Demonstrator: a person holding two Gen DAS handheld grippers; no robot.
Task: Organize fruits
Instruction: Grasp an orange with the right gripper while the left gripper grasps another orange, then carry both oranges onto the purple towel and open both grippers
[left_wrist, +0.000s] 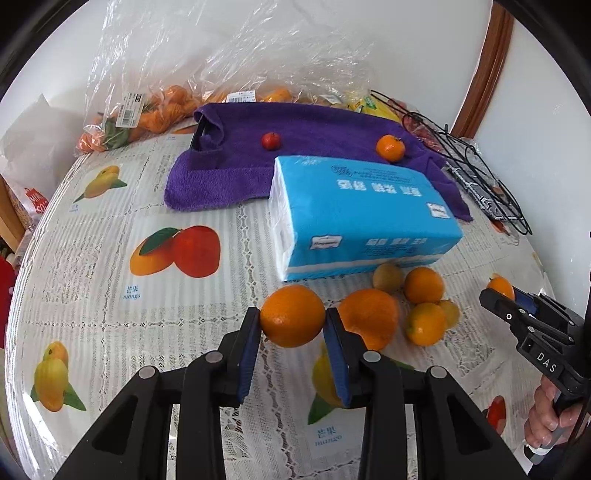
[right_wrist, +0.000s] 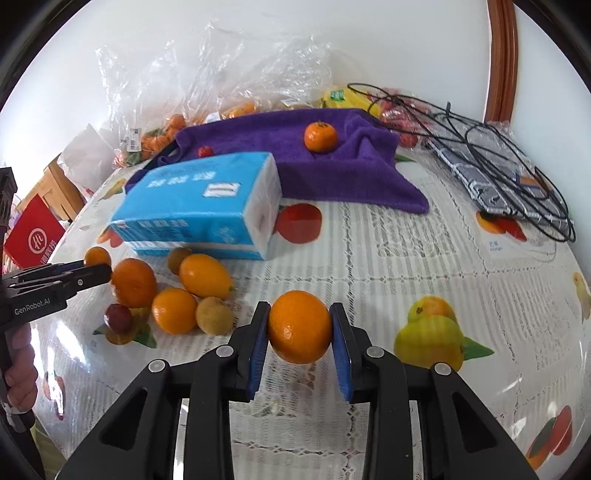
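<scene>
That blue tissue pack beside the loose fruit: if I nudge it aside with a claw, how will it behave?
The tissue pack looks soft and plastic-wrapped, so it would probably dent before sliding. It lies flat on a broad face, so tipping seems unlikely. Its near edge sits close to the loose oranges; a push toward them would likely set them rolling on the glossy tablecloth.

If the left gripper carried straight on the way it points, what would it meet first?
The left gripper is shut on an orange. Straight ahead and downward, that orange would probably meet the tablecloth first, just short of the blue tissue pack; depth is unclear.
</scene>
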